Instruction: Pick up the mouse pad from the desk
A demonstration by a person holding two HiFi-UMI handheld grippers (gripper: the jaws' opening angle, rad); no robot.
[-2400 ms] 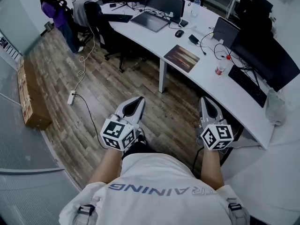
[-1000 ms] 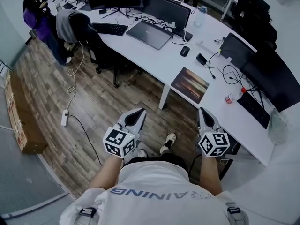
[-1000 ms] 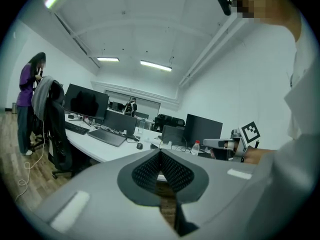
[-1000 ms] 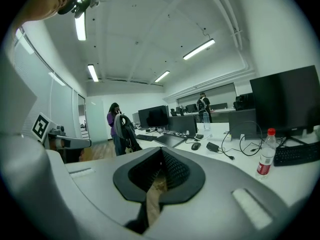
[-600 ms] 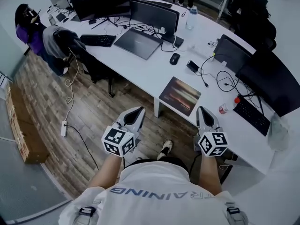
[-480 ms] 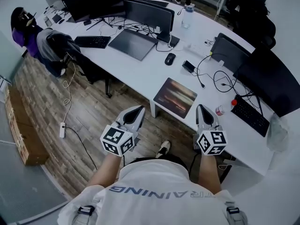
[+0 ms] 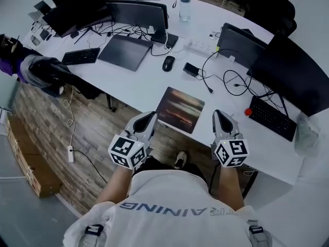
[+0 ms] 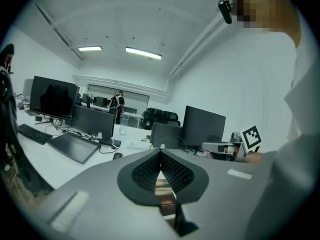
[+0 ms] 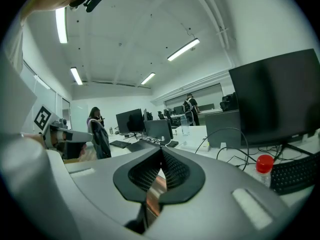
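Left claw [image 7: 147,116]: jaws pressed together at the tips, nothing between them. Right claw [image 7: 218,115]: jaws likewise pressed together, holding nothing. Both claws are held in front of the person's body, pointing toward the white table [image 7: 145,88].

The mouse pad [image 7: 180,108] lies flat on the table at its near edge, with one side along that edge. In the head view it sits between the two claws and just ahead of them. The left claw's tip is near the pad's near-left corner; the right claw is off to the pad's right side. Neither claw grips the pad.

Beyond the pad on the table: a black mouse [image 7: 168,63] and a phone [image 7: 190,69]. To the right of the pad: a bottle with a red cap [image 7: 249,112] beside a black keyboard [image 7: 271,118]
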